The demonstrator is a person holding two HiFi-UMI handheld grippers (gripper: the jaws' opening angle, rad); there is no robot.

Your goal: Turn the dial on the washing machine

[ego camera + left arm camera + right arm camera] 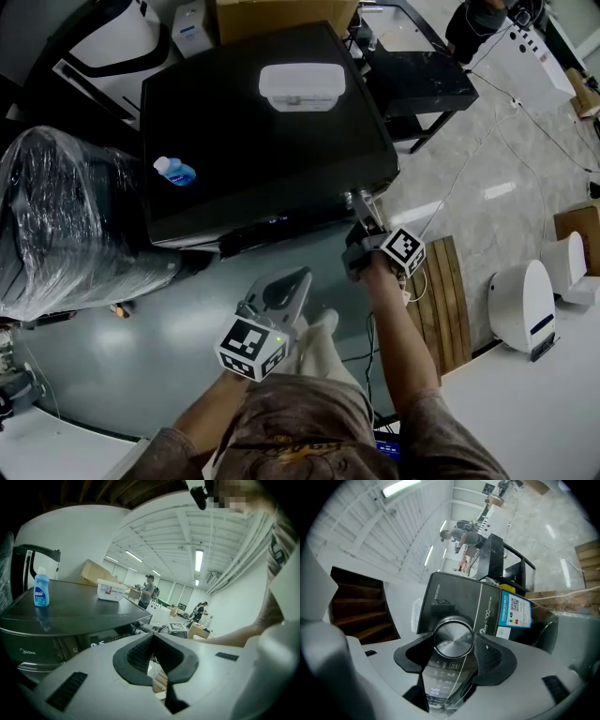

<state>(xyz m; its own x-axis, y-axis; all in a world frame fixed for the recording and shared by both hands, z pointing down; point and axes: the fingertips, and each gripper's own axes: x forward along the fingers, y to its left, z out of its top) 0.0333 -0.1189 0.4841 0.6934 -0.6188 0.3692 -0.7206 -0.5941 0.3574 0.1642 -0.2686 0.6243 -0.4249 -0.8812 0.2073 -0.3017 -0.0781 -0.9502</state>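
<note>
the dial (453, 638) on the washing machine (272, 159) is clasped by the right gripper (453, 642), while the left gripper (153, 638) is held aside, seemingly closed on nothing.

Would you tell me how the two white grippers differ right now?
The right gripper is shut on the round brushed-silver dial; the left gripper is shut on nothing. The right gripper reaches the front of the black washing machine; the left gripper hangs back, clear of it. Both are white and hand-held.

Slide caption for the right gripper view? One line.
Right tool closed on the dial of the dark washing machine, seen along its jaws.
</note>
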